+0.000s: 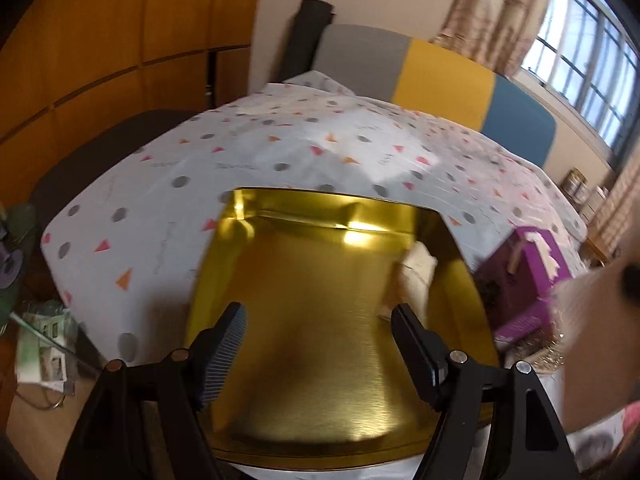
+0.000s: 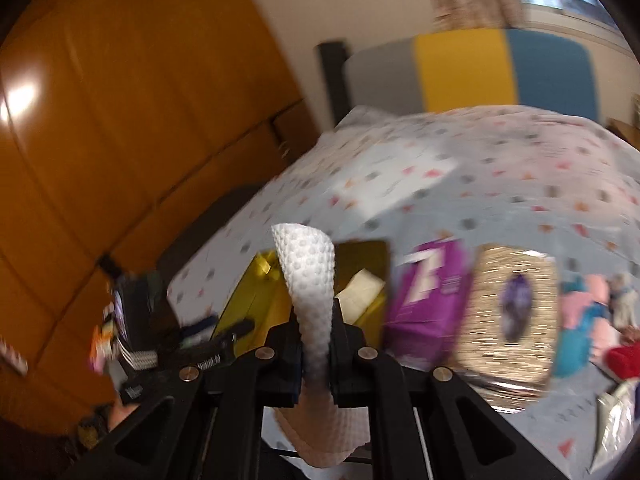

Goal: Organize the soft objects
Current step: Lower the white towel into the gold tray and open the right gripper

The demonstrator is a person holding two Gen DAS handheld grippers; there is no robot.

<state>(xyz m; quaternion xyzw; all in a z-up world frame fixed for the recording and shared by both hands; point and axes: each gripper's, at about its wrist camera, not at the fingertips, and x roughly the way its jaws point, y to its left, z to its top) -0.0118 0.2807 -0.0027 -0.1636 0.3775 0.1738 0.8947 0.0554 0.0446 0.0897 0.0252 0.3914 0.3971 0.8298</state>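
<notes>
Right wrist view: right gripper (image 2: 316, 336) fingers pinch a white dimpled cloth (image 2: 310, 276); left gripper (image 1: 320, 344) fingers spread, empty, above the gold tin (image 1: 312, 280).

Right gripper (image 2: 316, 344) clamped tight on a white dimpled cloth (image 2: 310, 276); the cloth's top end curls over above the fingers, its pinkish lower part hangs below them. Just past the tips, a gold tin box (image 2: 260, 300) sits on the patterned bedsheet (image 2: 460, 184), with a cream cloth (image 2: 360, 292) inside it. To the right of the tips, a purple box (image 2: 432, 300), then a glittery gold box (image 2: 516, 312). Farther right, pink and teal soft items (image 2: 580, 320), blurred. Left of the gripper, dark clutter, too smeared to name.
</notes>
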